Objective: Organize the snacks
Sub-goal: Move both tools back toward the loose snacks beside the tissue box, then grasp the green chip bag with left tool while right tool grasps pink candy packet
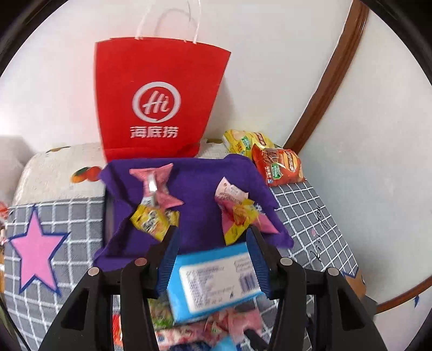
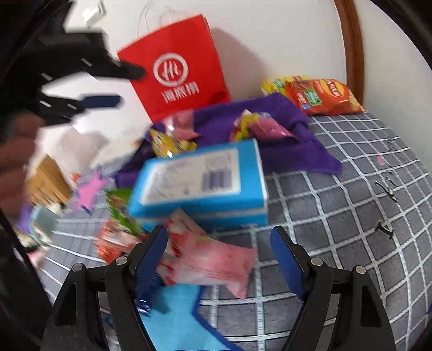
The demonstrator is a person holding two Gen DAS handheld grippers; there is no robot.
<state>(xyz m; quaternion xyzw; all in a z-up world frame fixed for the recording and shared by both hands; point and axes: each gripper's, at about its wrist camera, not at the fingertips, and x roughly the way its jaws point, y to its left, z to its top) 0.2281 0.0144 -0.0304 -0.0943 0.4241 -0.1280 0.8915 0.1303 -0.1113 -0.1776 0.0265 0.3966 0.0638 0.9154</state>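
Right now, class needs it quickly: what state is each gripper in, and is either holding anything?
Left gripper: open, jaws either side of the blue box; a grip cannot be told.
Right gripper: open, holding nothing, above a pink snack packet.

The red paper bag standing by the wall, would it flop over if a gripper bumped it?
Probably yes. The red paper bag stands tall on a narrow base, on what looks like soft bedding, so a bump would likely tip it. It looks thin and light. Its string handles would flop when grabbed.
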